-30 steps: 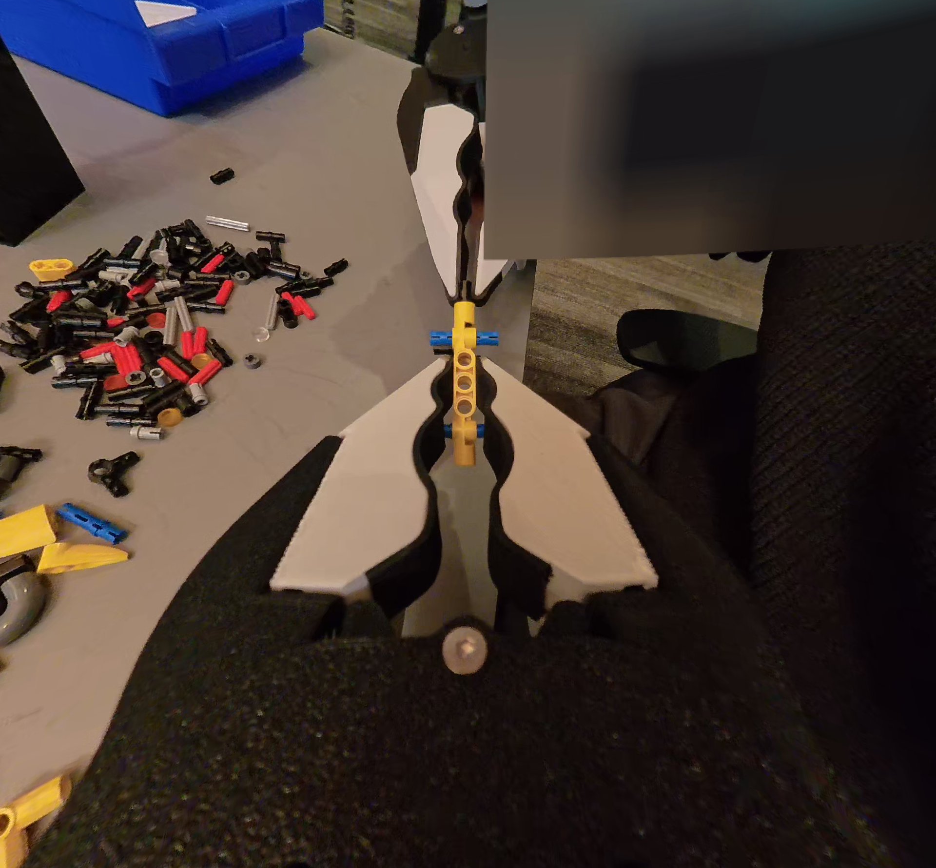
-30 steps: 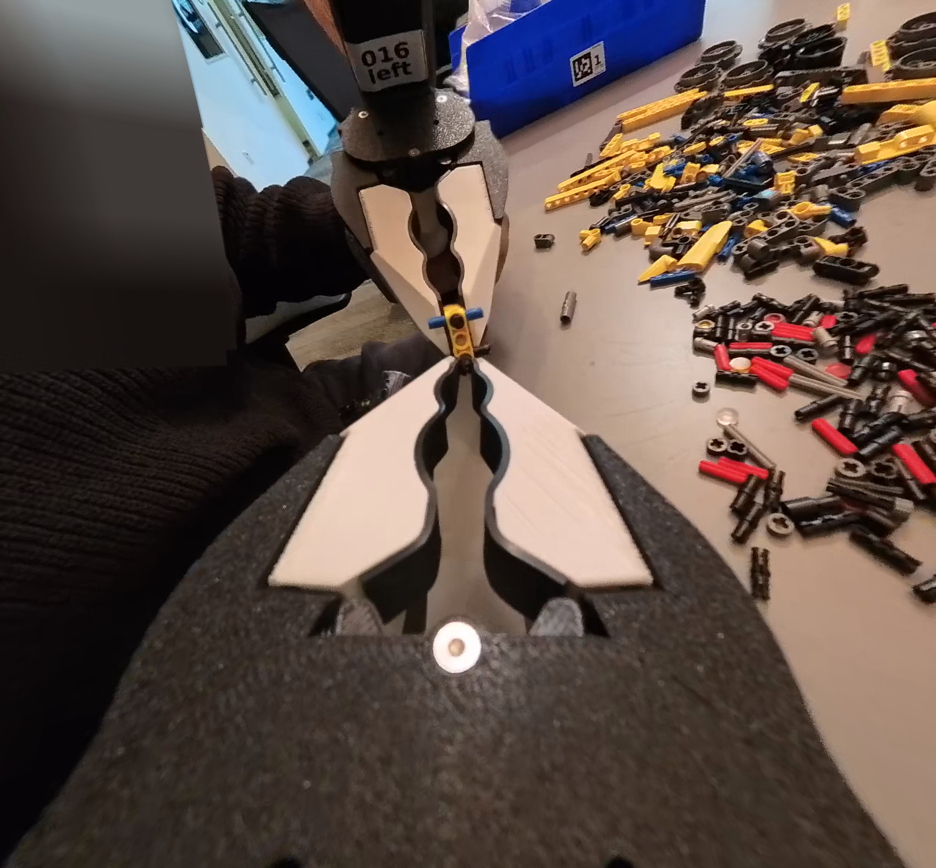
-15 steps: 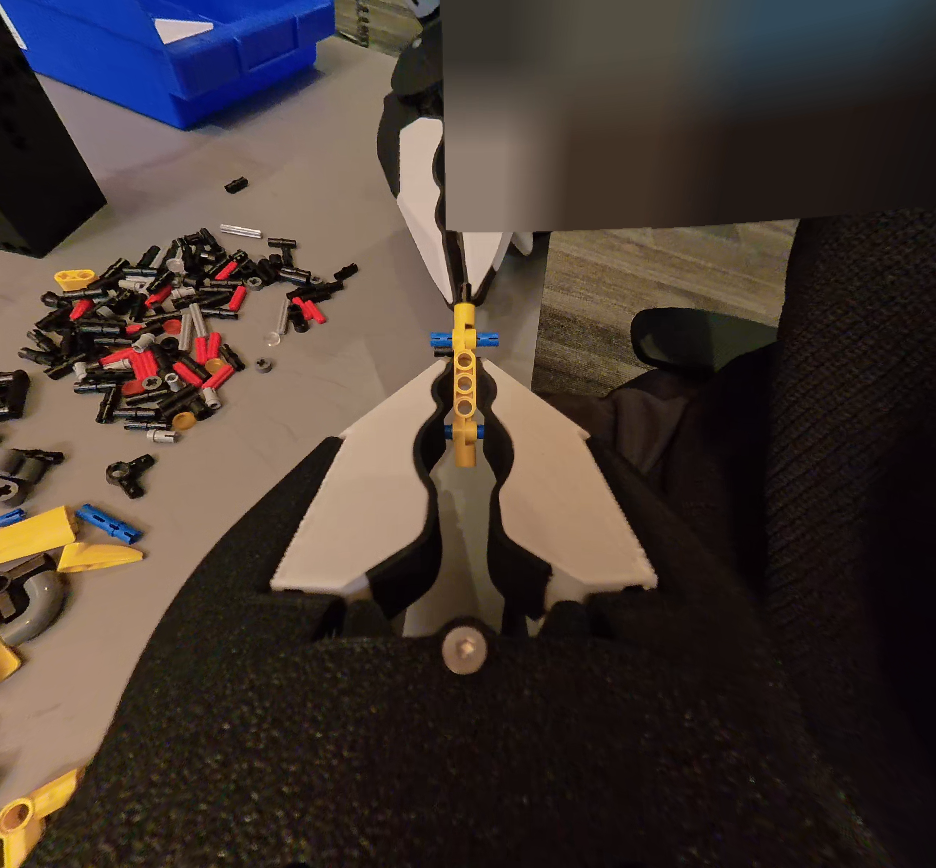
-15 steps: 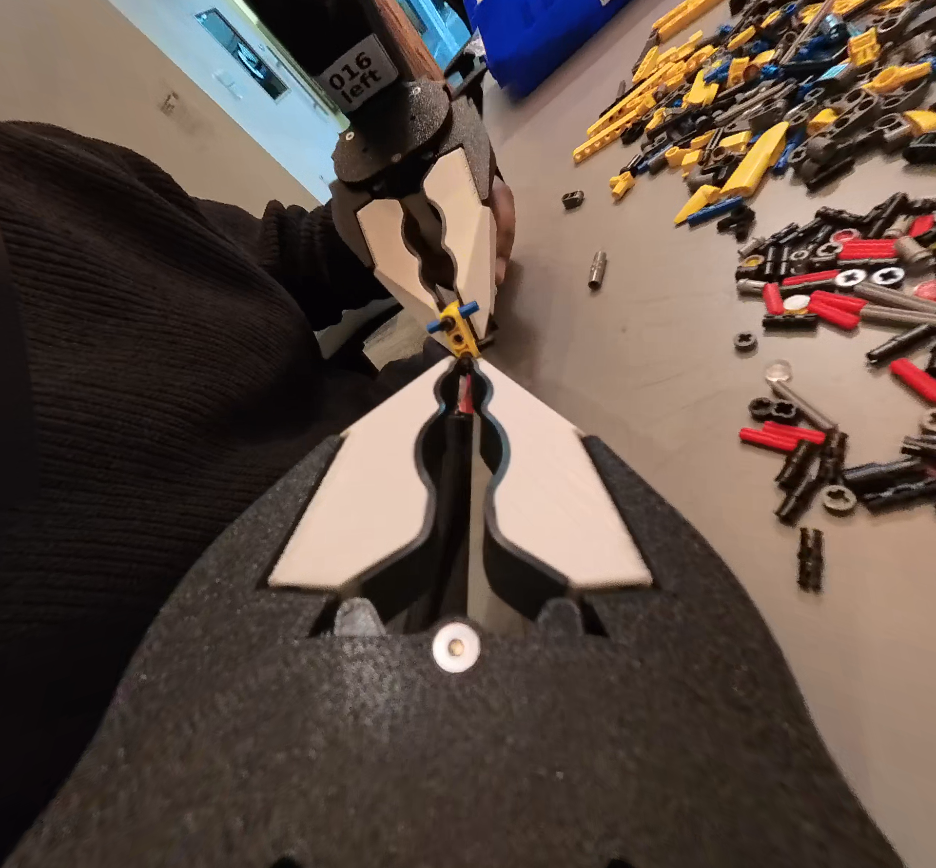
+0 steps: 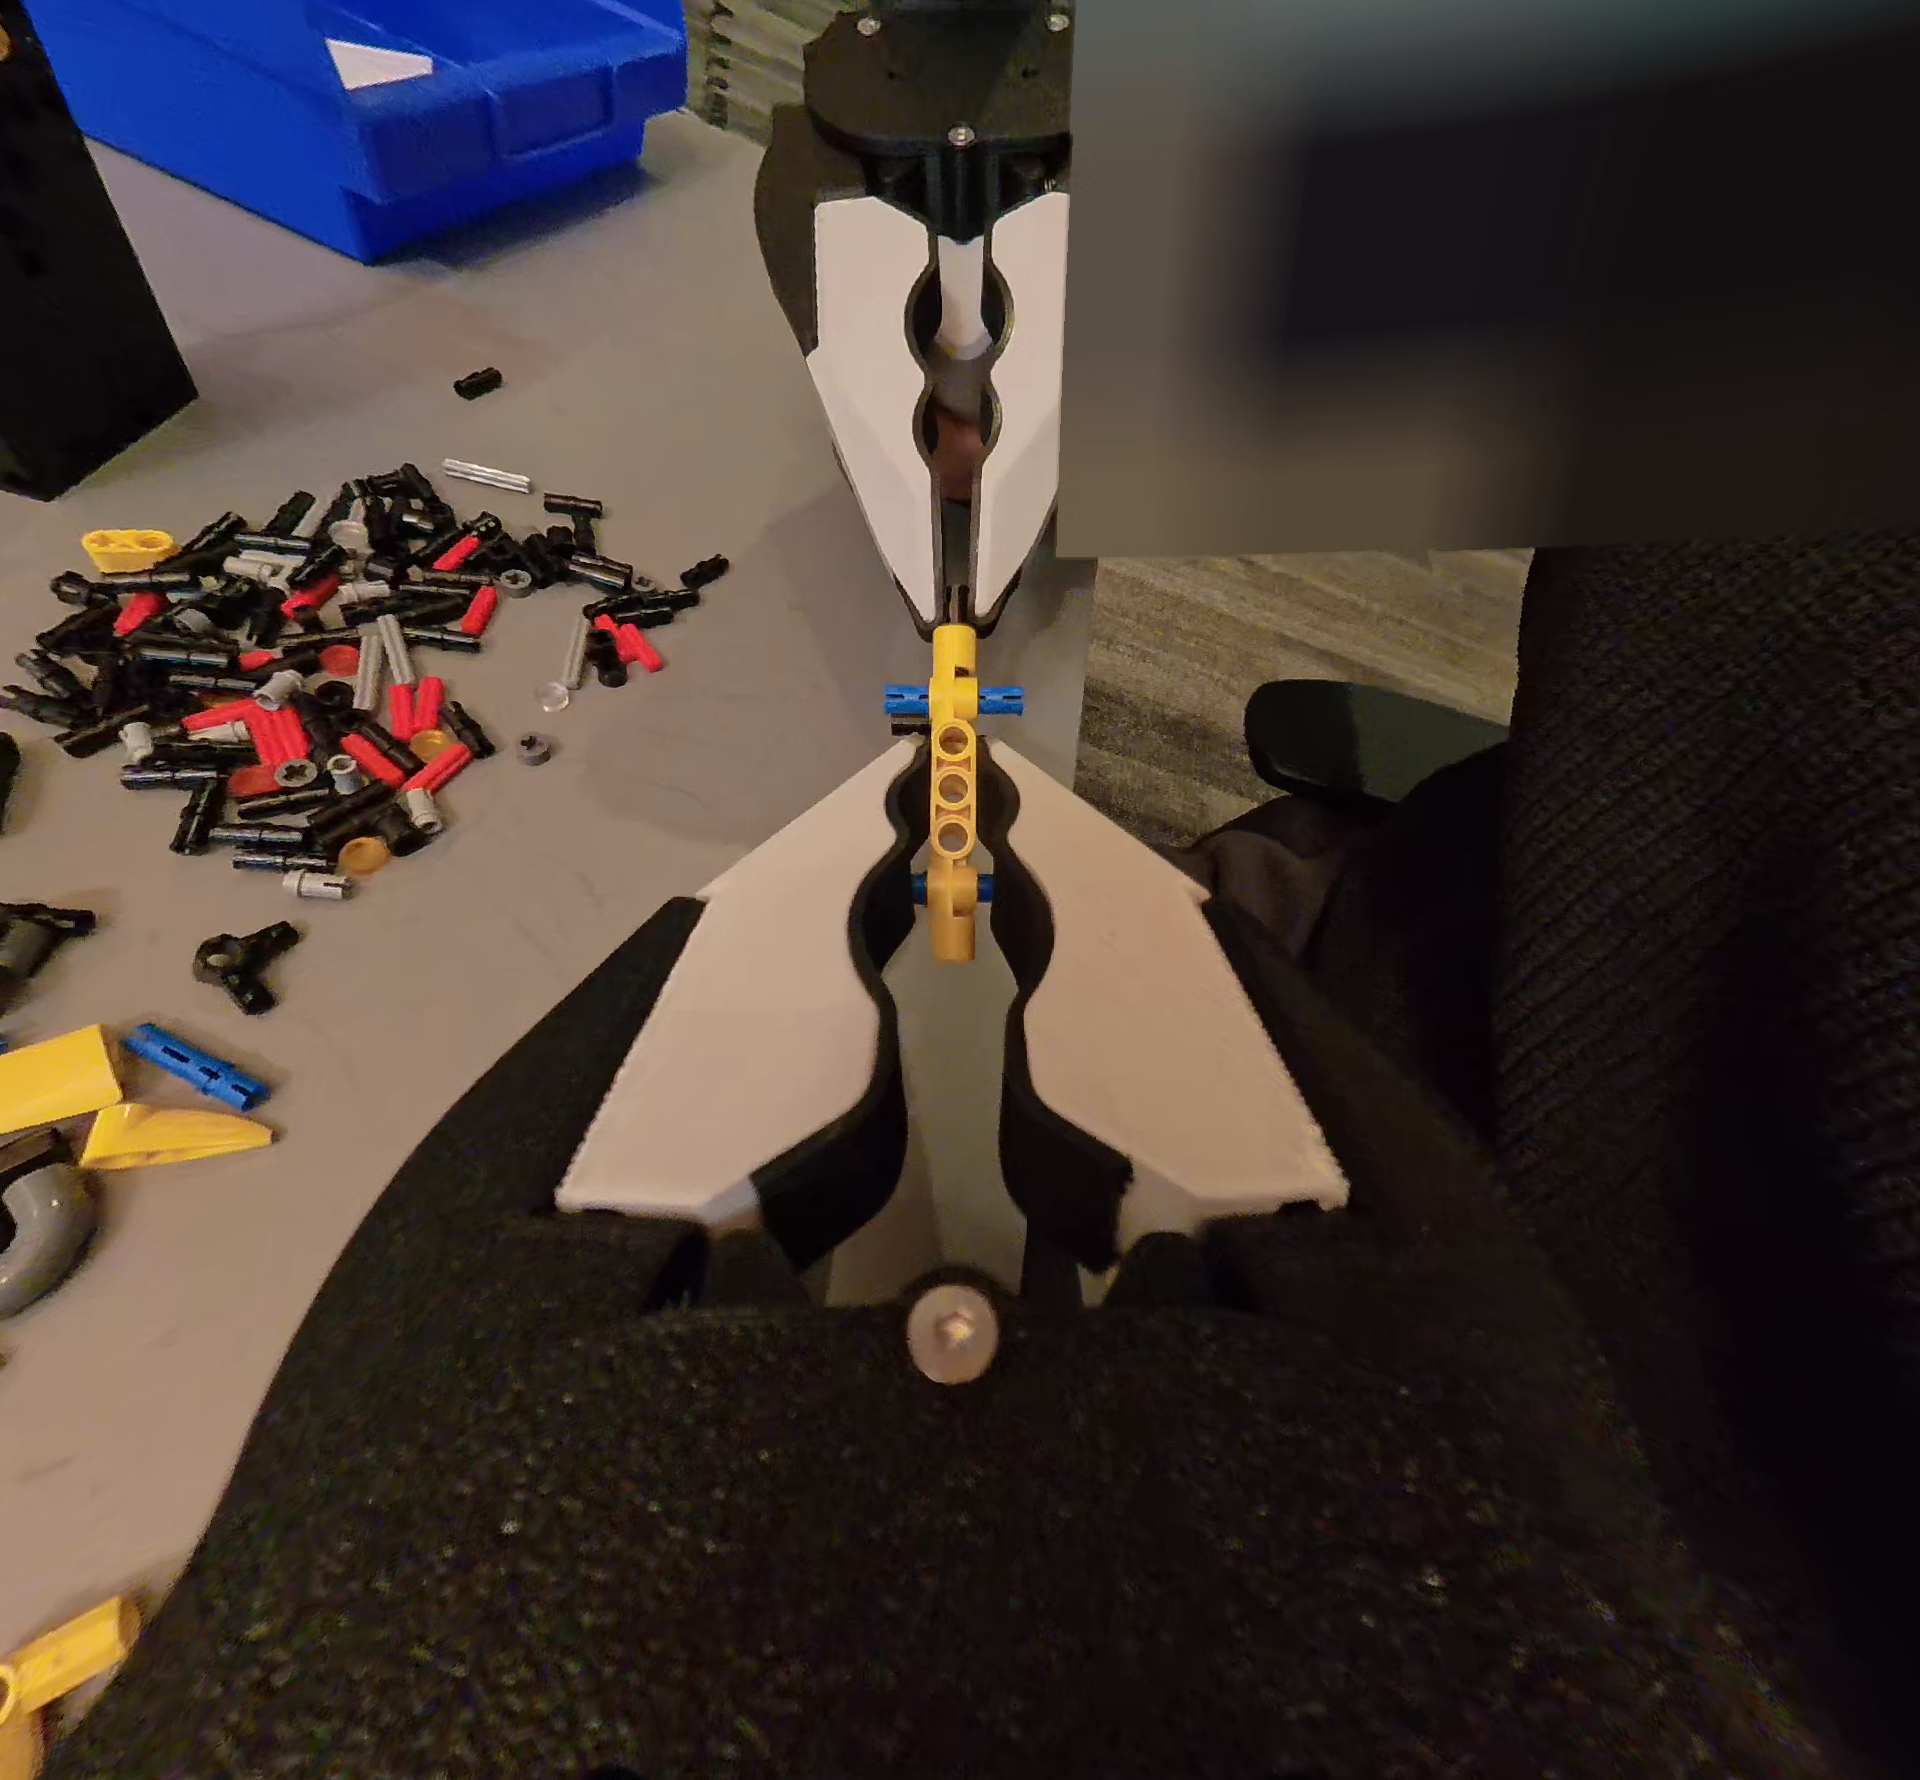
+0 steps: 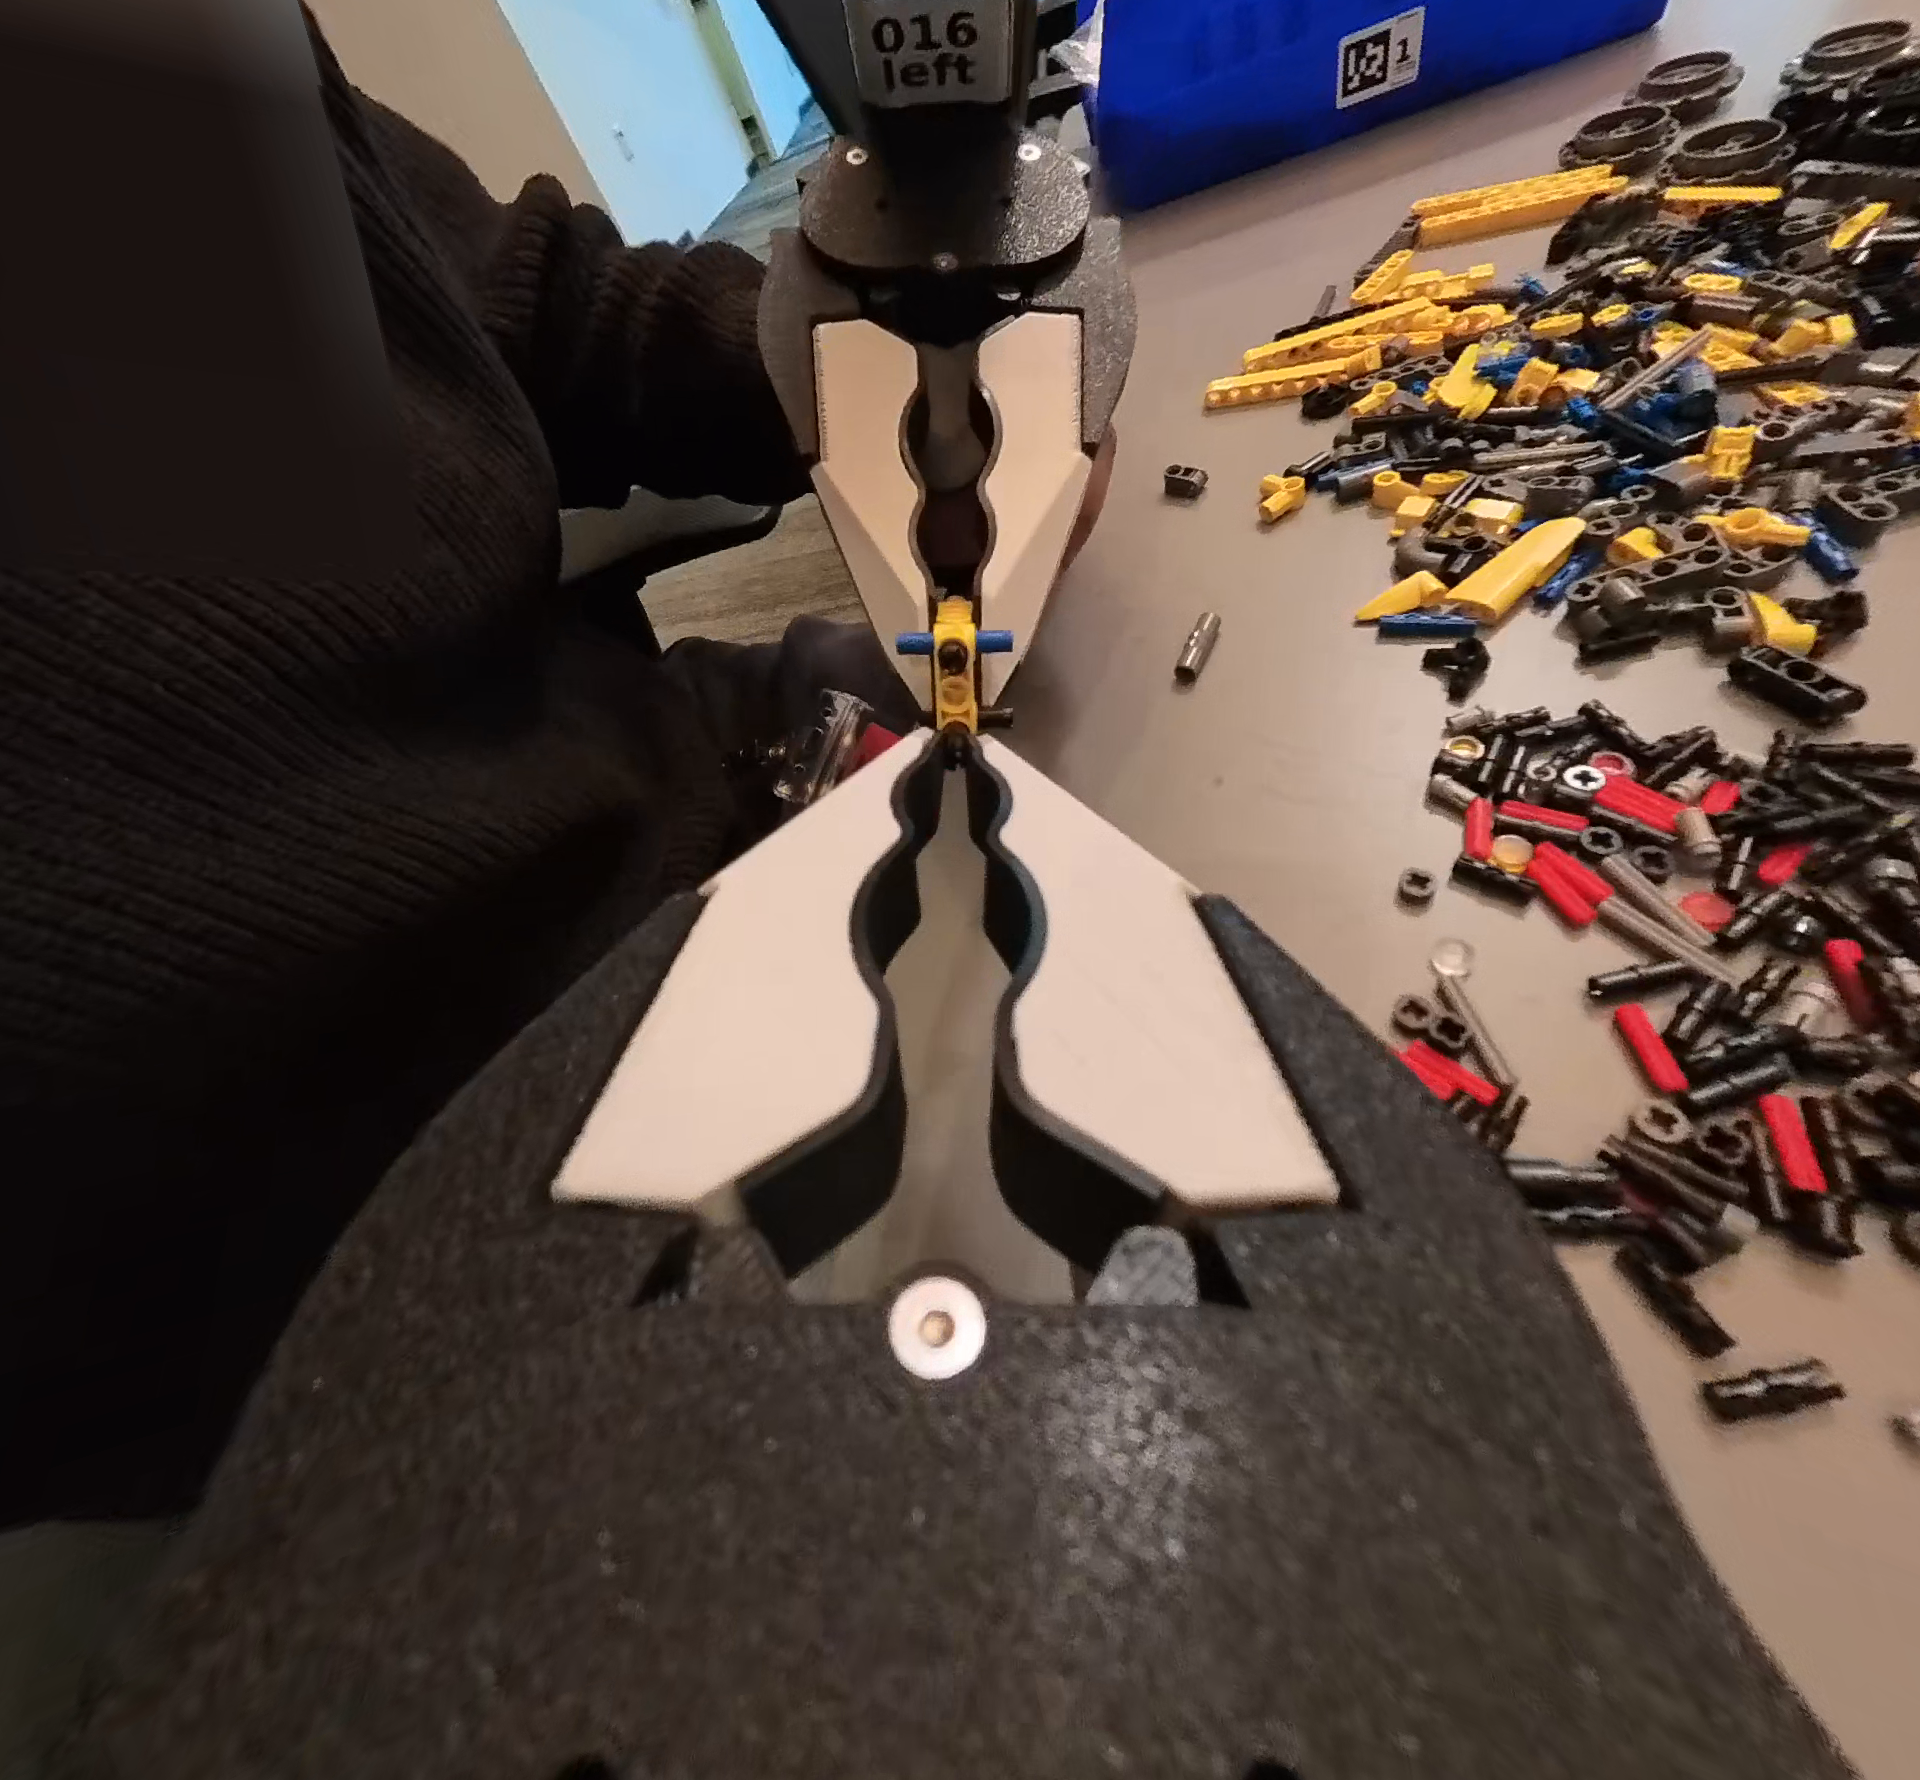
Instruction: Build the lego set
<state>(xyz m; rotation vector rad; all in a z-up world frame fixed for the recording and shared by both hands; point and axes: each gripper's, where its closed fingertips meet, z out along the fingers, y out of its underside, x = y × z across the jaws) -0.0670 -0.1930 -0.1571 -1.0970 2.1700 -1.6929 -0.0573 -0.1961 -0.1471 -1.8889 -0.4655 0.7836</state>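
Clamping the yellow beam (image 5: 954, 800) with its blue pins (image 5: 902, 697) in the left gripper (image 5: 954, 754), closed to the beam's width, above the table (image 5: 644, 400) edge. Meeting its far end with the right gripper (image 6: 951, 743), pinched almost together on something dark, too small to identify.

— From the left wrist view, where's everything sitting?

— The left gripper (image 5: 954, 754) is nearest, with the beam (image 5: 954, 795) clamped between its fingers and poking out the far side. The right gripper (image 5: 958, 613) faces it from beyond, fingers drawn together, tips touching the beam's far end.

— And around them?

— The table (image 5: 675, 442) is below and to the left. On it, a pile of pins (image 5: 312, 691) lies well left of the beam, with the bin (image 5: 364, 47) behind that, far left. A sleeve (image 5: 1714, 899) fills the right, off the table's edge.
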